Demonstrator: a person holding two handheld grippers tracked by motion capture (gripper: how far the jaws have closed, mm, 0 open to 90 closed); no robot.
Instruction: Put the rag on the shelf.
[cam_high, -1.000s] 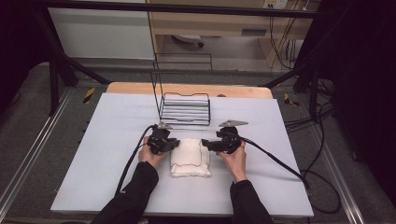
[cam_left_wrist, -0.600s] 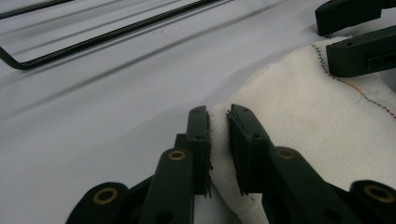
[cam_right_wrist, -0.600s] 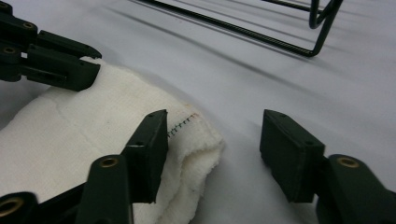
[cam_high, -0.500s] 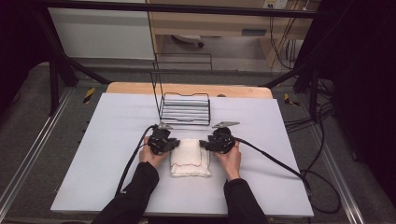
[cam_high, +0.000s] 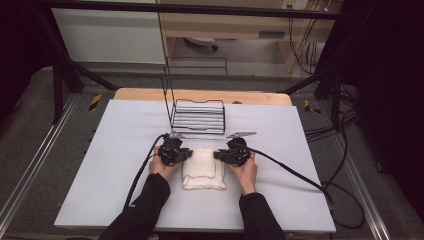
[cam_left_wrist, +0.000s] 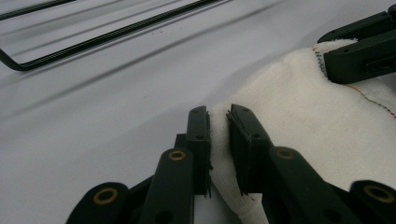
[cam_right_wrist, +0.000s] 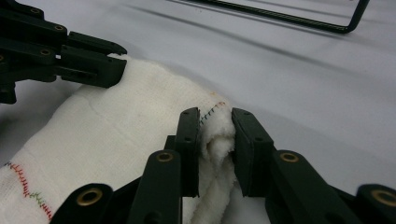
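White folded cloth (cam_high: 203, 168) lies on the table (cam_high: 110, 150), just near of the wire rack (cam_high: 198, 116). Left gripper (cam_left_wrist: 218, 128) pinches its far-left corner — right gripper (cam_right_wrist: 215, 135), jaws just closing, clamps the far-right corner.

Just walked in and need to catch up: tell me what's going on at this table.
A person holds a gripper in each hand and is working on a folded white cloth lying on the white table. The left gripper is pinched on the cloth's far left corner. The right gripper has just been closing its jaws, and now they pinch the far right corner. The cloth lies flat, not lifted. A black wire rack stands just beyond it.
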